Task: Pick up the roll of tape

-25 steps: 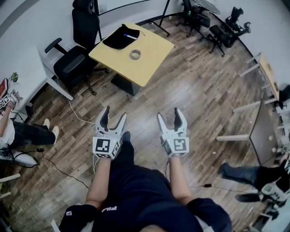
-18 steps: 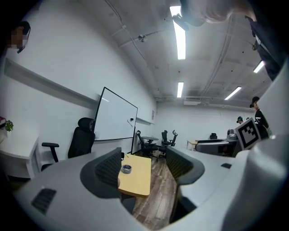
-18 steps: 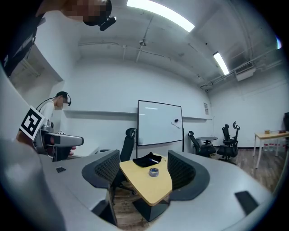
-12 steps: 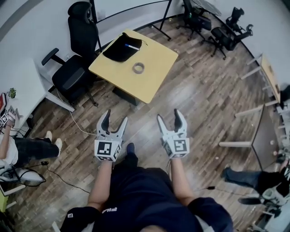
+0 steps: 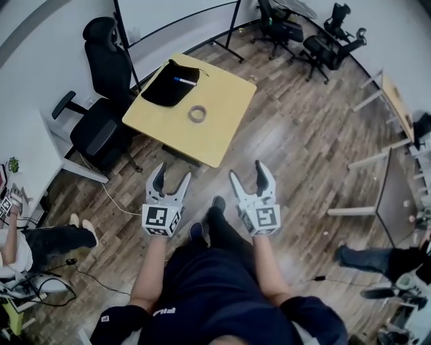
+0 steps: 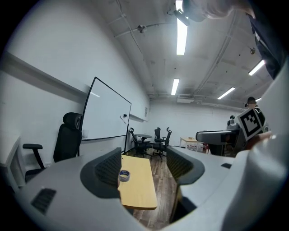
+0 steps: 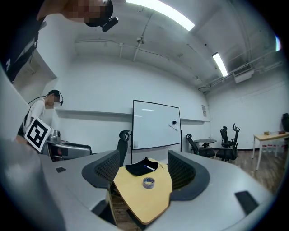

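Observation:
The roll of tape (image 5: 196, 114) lies flat near the middle of a yellow table (image 5: 222, 128) some way ahead of me. It also shows in the left gripper view as a small ring (image 6: 124, 175) and in the right gripper view (image 7: 149, 182). My left gripper (image 5: 170, 178) and right gripper (image 5: 246, 175) are both held out in front of my body over the wooden floor, short of the table. Both stand open with nothing between their fingers.
A black cap with a pen (image 5: 172, 86) lies on the table's far left part. A black office chair (image 5: 94, 128) stands left of the table, a whiteboard stand (image 5: 175, 20) behind it. More chairs (image 5: 303, 34) and desks (image 5: 397, 108) stand to the right. A seated person (image 5: 27, 236) is at left.
I have moved forward: the table and the tape roll have drawn a little nearer and lower in the head view. Both grippers keep the same open pose.

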A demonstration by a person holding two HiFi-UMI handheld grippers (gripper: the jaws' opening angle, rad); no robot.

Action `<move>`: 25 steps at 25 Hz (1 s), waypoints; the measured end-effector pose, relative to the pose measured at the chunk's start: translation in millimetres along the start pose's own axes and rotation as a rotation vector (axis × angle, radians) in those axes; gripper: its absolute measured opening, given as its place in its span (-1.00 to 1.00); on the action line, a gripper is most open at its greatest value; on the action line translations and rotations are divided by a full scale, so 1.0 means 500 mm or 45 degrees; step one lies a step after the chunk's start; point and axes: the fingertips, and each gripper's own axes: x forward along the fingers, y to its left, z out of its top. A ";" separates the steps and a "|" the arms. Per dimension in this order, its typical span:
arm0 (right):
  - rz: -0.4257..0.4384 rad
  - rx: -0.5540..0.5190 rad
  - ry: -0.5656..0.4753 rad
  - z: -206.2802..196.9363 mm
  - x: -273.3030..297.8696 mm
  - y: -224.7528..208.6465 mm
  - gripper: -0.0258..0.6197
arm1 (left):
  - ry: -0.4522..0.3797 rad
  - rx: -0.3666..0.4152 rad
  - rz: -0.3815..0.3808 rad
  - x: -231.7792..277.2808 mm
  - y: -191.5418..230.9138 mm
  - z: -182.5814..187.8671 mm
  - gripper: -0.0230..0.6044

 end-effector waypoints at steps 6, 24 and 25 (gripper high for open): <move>0.067 -0.011 0.029 -0.025 0.094 -0.038 0.02 | -0.005 -0.028 0.023 0.074 0.025 0.003 0.01; 0.471 -0.315 0.375 -0.216 0.475 -0.050 0.02 | 0.008 -0.047 0.159 0.222 0.099 0.021 0.01; 0.491 -0.327 0.395 -0.230 0.496 -0.048 0.02 | 0.014 -0.047 0.168 0.226 0.101 0.019 0.01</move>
